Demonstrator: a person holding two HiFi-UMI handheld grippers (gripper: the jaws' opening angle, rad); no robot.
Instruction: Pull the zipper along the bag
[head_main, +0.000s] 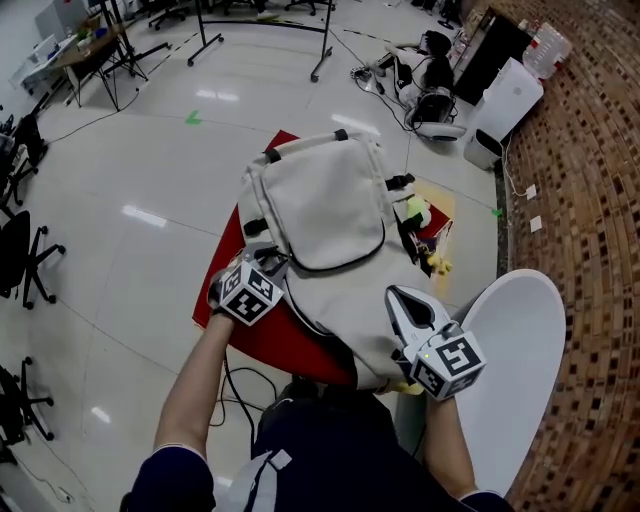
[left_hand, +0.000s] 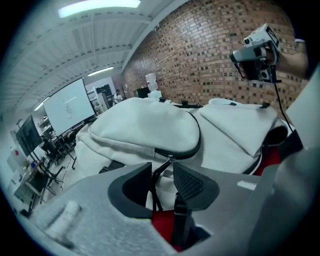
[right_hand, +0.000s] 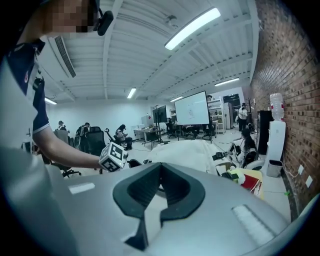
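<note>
A cream backpack (head_main: 330, 215) lies flat on a red table (head_main: 225, 285). A dark zipper (head_main: 350, 262) curves round its front pocket. My left gripper (head_main: 268, 264) is at the bag's left edge. In the left gripper view its jaws (left_hand: 162, 175) stand open, with the black zipper pull cord (left_hand: 161, 169) between the pads and neither pad pressing on it. The zipper (left_hand: 187, 150) curves just beyond the jaws. My right gripper (head_main: 398, 296) hovers over the bag's near right corner. In the right gripper view its jaws (right_hand: 160, 172) are shut on nothing, with the backpack (right_hand: 192, 150) beyond them.
A yellow toy (head_main: 415, 212) and small items lie at the bag's right side. A white round tabletop (head_main: 515, 350) stands to the right, next to a brick wall. Office chairs (head_main: 20, 255) stand at the left, and a white appliance (head_main: 505, 100) at the far right.
</note>
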